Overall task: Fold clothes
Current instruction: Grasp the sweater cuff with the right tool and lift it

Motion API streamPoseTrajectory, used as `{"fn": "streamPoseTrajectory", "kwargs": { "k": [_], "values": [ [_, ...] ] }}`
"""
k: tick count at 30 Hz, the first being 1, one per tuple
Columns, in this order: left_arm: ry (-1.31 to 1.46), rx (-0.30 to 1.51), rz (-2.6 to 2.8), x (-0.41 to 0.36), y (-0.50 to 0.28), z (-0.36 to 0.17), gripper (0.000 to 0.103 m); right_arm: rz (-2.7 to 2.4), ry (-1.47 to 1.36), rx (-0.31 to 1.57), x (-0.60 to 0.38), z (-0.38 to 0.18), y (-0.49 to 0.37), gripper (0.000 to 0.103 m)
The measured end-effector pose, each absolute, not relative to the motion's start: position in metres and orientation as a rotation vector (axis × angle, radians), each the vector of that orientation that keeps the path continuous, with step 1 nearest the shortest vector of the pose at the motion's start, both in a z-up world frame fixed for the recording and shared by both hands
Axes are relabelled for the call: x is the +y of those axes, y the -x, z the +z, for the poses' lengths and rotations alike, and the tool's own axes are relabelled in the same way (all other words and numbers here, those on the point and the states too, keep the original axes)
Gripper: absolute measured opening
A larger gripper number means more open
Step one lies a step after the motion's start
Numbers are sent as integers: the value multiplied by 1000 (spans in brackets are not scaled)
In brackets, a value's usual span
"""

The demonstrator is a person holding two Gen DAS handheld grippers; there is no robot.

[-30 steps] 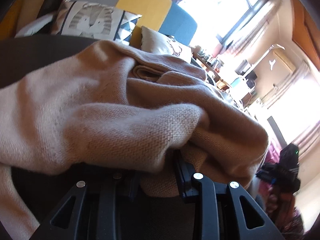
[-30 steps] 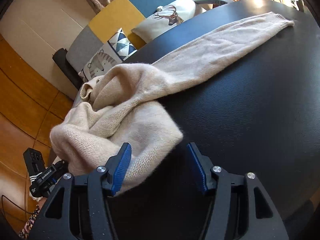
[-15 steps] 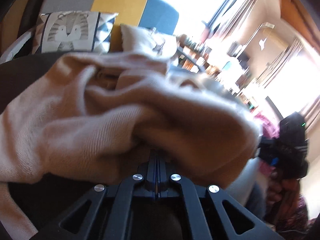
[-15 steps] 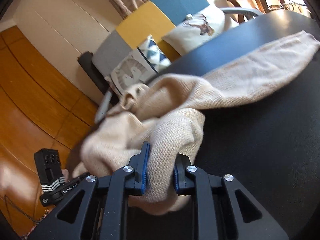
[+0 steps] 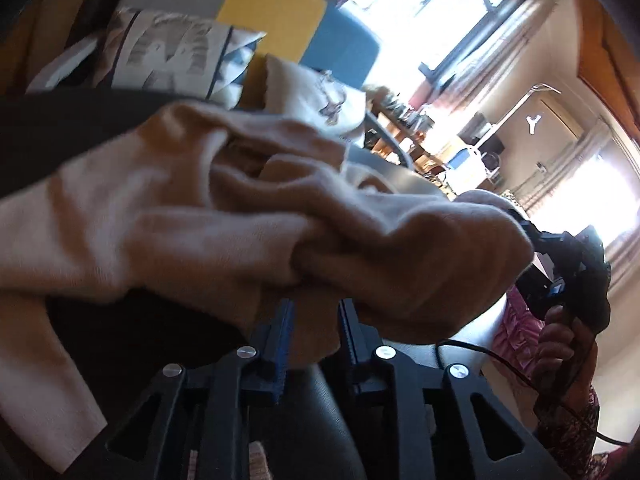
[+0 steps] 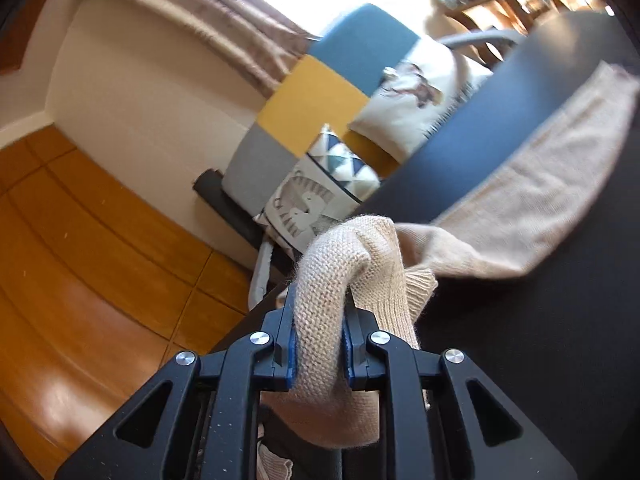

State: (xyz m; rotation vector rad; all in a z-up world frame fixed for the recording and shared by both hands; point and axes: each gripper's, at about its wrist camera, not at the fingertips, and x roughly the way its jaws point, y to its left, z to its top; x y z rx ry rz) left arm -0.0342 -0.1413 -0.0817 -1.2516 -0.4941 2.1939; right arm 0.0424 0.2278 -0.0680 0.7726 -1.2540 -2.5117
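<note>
A beige knit sweater (image 5: 192, 224) lies bunched on the black table (image 6: 540, 360). My left gripper (image 5: 314, 320) has its blue pads close together with a fold of the sweater between them. My right gripper (image 6: 318, 320) is shut on a thick fold of the same sweater (image 6: 336, 276) and holds it lifted above the table. One sleeve (image 6: 532, 200) trails away to the right across the table. The right gripper and the hand holding it show at the right of the left wrist view (image 5: 568, 276).
A patchwork sofa in grey, yellow and blue (image 6: 320, 92) with printed cushions (image 6: 304, 204) stands behind the table. Orange wood floor (image 6: 80, 260) lies to the left. Shelves and a bright window (image 5: 432, 20) are at the back.
The right gripper closed on the sweater and raised it off the table. The left gripper closed on its fold, then its pads stand slightly apart with cloth between. The sweater bunched up higher.
</note>
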Motion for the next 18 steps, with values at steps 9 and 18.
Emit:
{"fn": "streamPoseTrajectory", "kwargs": {
  "k": [9,18],
  "values": [
    [1179,-506,2263,-134,32,-101,87,-2444,-941,-1358,235,-127,-52,18],
    [1183,-364,2295,-109,39,-98,43,-2455,-985,-1295,223,-135,-45,18]
  ]
}}
